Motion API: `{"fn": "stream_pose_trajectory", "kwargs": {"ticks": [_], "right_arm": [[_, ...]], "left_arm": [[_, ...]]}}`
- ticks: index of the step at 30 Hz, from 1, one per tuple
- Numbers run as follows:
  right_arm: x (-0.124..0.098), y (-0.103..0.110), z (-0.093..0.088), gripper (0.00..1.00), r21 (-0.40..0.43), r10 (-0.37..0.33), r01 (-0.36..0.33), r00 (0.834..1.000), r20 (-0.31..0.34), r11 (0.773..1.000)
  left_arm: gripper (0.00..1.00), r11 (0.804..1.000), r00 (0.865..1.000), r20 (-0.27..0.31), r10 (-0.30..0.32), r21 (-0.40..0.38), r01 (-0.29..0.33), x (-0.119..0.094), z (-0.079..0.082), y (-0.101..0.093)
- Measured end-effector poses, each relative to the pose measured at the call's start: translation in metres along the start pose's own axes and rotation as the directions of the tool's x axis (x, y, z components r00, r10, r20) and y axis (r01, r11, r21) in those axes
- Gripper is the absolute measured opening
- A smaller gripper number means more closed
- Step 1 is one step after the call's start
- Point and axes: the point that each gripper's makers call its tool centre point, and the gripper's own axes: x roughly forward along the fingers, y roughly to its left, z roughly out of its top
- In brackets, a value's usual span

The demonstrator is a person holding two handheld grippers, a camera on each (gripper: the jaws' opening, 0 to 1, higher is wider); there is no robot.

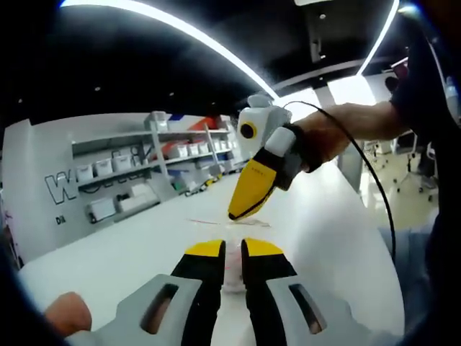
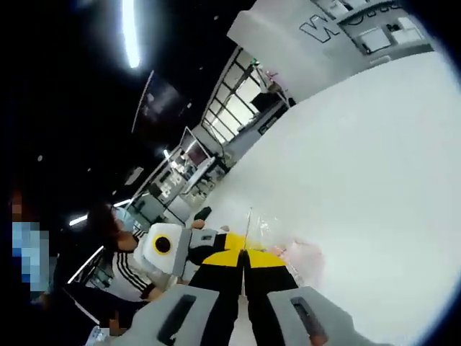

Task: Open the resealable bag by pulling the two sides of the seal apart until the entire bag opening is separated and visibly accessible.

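Left gripper (image 1: pixel 232 249): in the left gripper view its 2 black-and-yellow jaws rise from the bottom edge, nearly pressed together, pinching a thin clear edge of the resealable bag (image 1: pixel 232 277) between them.
Right gripper (image 2: pixel 245 258): in the right gripper view its 2 jaws stand pressed together on the clear film of the bag, the yellow tips meeting at a narrow line.
Resealable bag: held low over the white table (image 1: pixel 144 245), between the 2 grippers; a clear sheet with a pale pinkish patch shows just right of the right gripper's tips in the right gripper view. Whether the seal is parted I cannot tell.
Other gripper: in the left gripper view the right gripper comes in from the upper right, yellow tip pointing down toward the bag, held by a hand (image 1: pixel 328 140).
Far: grey shelves (image 1: pixel 155 162) with white boxes stand behind the table.
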Motion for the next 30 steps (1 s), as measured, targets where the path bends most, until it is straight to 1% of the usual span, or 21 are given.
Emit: {"fn": "stream_pose_trajectory", "kwargs": {"ticks": [3,6,13,15,16,19,20,21,23,26,27,30], "right_arm": [[-0.0004,-0.0016,0.0012,0.00,0.017,0.000,0.000,1.000,0.011,1.000],[-0.0013,-0.0059,0.0024,0.00,0.012,-0.021,0.020,1.000,0.022,1.000],[-0.0060,-0.0075,0.0038,0.00,-0.043,-0.060,0.061,0.998,0.032,0.997],[-0.0057,-0.0071,0.0028,0.00,-0.074,-0.069,0.070,0.997,0.017,0.995],[-0.0058,-0.0070,0.0030,0.00,-0.077,-0.070,0.072,0.997,0.018,0.994],[-0.0051,-0.0057,0.0046,0.00,-0.189,-0.084,0.086,0.996,0.020,0.978],[-0.0046,-0.0041,0.0030,0.00,-0.211,-0.081,0.081,0.997,0.008,0.974],[-0.0042,-0.0030,0.0008,0.00,-0.207,-0.088,0.084,0.996,-0.010,0.975],[-0.0033,-0.0028,0.0019,0.04,-0.230,-0.099,0.095,0.995,-0.007,0.968],[-0.0020,-0.0021,0.0033,0.06,-0.267,-0.113,0.108,0.994,-0.003,0.957],[-0.0012,-0.0009,0.0035,0.07,-0.269,-0.113,0.107,0.994,-0.006,0.957],[-0.0014,-0.0029,0.0060,0.06,-0.290,-0.129,0.123,0.992,-0.002,0.949]], "left_arm": [[0.10,1.000,1.000,-0.001,0.002,0.002,-0.002,-0.0001,-0.0001,0.0001],[0.10,1.000,1.000,-0.001,0.001,0.000,-0.001,0.0001,-0.0001,-0.0001],[0.10,1.000,1.000,-0.005,0.001,-0.001,-0.001,0.0005,-0.0012,0.0001],[0.10,1.000,1.000,-0.005,-0.001,-0.007,0.001,0.0008,-0.0014,-0.0001],[0.10,1.000,1.000,-0.005,-0.001,-0.007,0.001,0.0008,-0.0014,-0.0001],[0.10,1.000,1.000,-0.006,-0.001,-0.006,0.001,0.0008,-0.0015,-0.0001],[0.10,1.000,1.000,-0.005,-0.001,-0.001,0.001,0.0009,-0.0012,-0.0006],[0.10,1.000,1.000,-0.005,-0.003,-0.003,0.003,0.0010,-0.0012,-0.0007],[0.10,1.000,1.000,-0.005,-0.003,-0.002,0.003,0.0010,-0.0011,-0.0009],[0.10,1.000,1.000,-0.005,-0.004,0.002,0.004,0.0008,-0.0009,-0.0013],[0.10,1.000,1.000,-0.004,-0.004,0.001,0.004,0.0008,-0.0008,-0.0014],[0.10,1.000,1.000,-0.004,-0.004,0.002,0.004,0.0007,-0.0008,-0.0017]]}}
